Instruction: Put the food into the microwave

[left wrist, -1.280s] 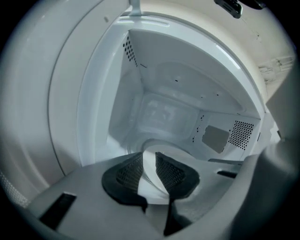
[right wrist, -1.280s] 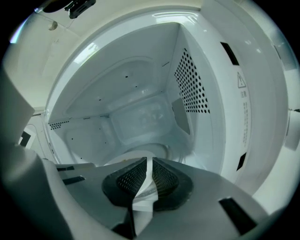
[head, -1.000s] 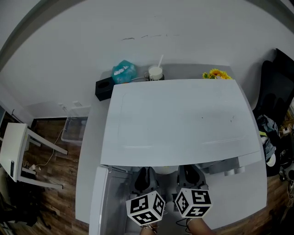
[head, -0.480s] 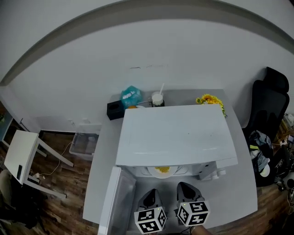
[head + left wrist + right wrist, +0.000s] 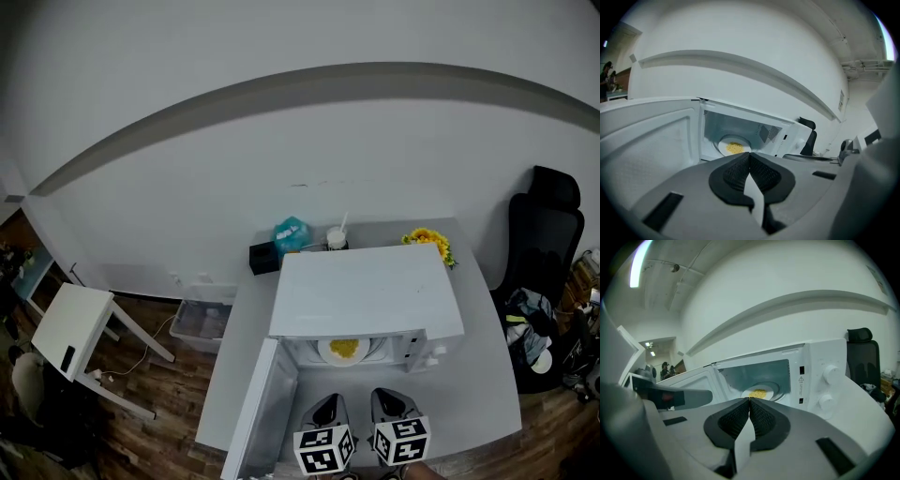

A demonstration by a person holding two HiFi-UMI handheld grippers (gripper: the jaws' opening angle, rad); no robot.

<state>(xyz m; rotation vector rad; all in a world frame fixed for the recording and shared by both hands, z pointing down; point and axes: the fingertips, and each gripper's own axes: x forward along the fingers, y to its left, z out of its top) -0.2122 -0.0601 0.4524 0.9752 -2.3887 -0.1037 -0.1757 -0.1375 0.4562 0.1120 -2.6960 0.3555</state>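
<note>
Left gripper (image 5: 750,157) and right gripper (image 5: 749,401): fingers (image 5: 733,420) shut together, empty, evidently because the food (image 5: 735,148) is already placed. It sits ahead of the fingers, inside the open microwave (image 5: 820,376)

The left claw (image 5: 325,409) and the right claw (image 5: 392,404) hang side by side near the person, pointing away and slightly downward. Each has its jaws pressed together, holding nothing.
</note>
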